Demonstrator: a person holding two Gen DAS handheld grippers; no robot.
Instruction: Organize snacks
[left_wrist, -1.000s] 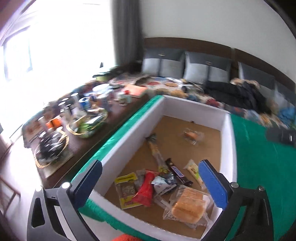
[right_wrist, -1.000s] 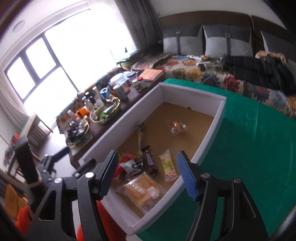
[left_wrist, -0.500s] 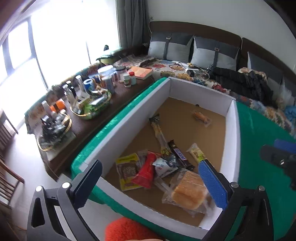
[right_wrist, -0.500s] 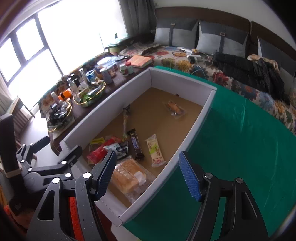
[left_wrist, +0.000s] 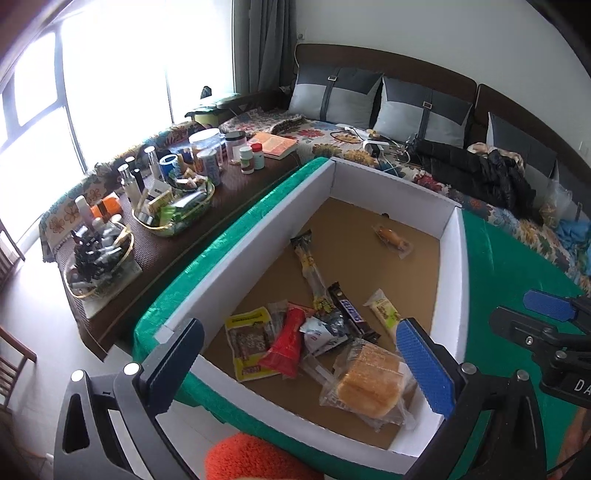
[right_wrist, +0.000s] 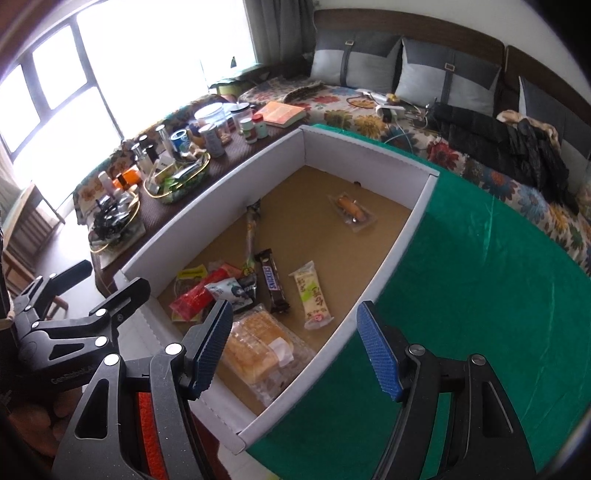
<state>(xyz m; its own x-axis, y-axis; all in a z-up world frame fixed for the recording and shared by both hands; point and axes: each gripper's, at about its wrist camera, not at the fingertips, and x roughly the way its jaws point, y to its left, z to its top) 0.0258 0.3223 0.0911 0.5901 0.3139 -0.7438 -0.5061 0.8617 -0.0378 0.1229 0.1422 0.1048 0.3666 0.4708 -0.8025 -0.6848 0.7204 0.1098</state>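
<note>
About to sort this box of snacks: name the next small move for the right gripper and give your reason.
Probably lower the right gripper onto the wrapped bread. Its jaws stand open and empty above the near end of the white box, and the bread is the snack nearest below them, bulky and lying clear of the Snickers bar.

The dark brown chocolate bar (right_wrist: 273, 283) lying on the cardboard floor of the white-walled box (right_wrist: 391, 251) reads "SNICKERS" in blue-edged white letters along its wrapper. On the black body of the right gripper (left_wrist: 550, 314), at the edge of the left wrist view, the white letters "DA" show before the frame cuts them off, and the black body of the left gripper (right_wrist: 79, 280) carries faint grey lettering that starts "Gen" and is otherwise too dim to read. The pale green and white packet (right_wrist: 312, 295), the yellow pouch (left_wrist: 249, 338) and the other wrappers bear print too small or blurred to make out
</note>
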